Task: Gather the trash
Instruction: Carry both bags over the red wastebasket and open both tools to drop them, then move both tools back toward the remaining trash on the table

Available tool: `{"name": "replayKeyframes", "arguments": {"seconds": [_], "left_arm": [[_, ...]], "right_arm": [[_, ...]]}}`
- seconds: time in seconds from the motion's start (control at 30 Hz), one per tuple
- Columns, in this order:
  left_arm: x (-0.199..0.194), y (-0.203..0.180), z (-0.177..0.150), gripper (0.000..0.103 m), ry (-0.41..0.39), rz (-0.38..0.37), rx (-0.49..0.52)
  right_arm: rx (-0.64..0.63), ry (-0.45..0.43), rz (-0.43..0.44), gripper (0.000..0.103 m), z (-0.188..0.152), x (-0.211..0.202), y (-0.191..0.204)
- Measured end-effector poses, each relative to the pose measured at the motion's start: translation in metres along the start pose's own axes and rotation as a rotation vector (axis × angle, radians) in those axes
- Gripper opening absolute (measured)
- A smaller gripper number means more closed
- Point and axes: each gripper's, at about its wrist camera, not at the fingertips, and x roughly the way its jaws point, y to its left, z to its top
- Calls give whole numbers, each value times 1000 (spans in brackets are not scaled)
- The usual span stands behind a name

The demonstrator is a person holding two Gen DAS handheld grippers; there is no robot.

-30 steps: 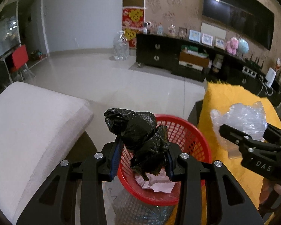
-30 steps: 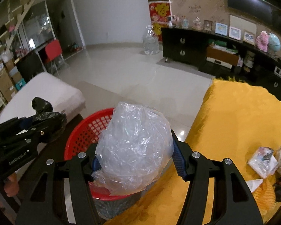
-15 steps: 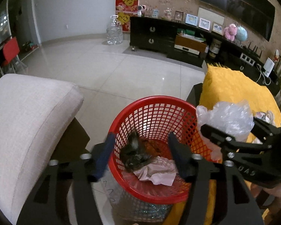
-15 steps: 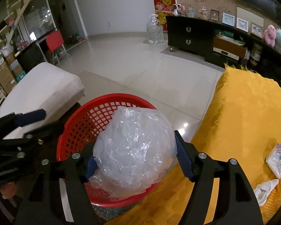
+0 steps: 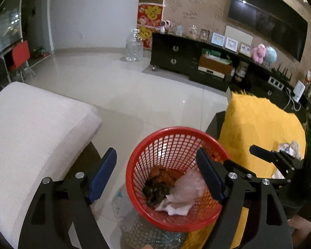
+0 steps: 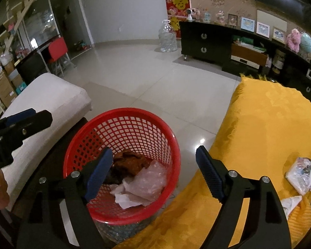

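Hand-held grippers (image 5: 155,173) (image 6: 152,171) spread, wrappers (image 6: 301,177) right-view clearer

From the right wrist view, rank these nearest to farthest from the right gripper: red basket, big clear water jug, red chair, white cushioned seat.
1. Red basket, just below the right gripper, slightly left.
2. White cushioned seat, left, behind the basket.
3. Red chair, far left by the glass doors.
4. Clear water jug, far wall, centre; jug and chair are a close call.

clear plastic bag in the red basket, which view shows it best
The right wrist view: the clear plastic bag lies unobstructed in the red basket, above crumpled white paper. In the left wrist view the bag is partly hidden behind the left tool finger.
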Motion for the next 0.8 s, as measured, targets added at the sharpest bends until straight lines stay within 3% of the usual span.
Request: {"name": "replayKeyframes", "arguments": {"seconds": [0.43, 0.6, 0.8], "left_arm": [[-27, -13, 6, 92, -91, 12, -28], [-32, -29, 5, 93, -98, -11, -23], [-31, -52, 2, 93, -91, -38, 8]], "right_arm": [[11, -137, -68, 84, -9, -83, -25], [39, -195, -135, 92, -18, -125, -53], [84, -224, -245, 93, -32, -169, -102]]}}
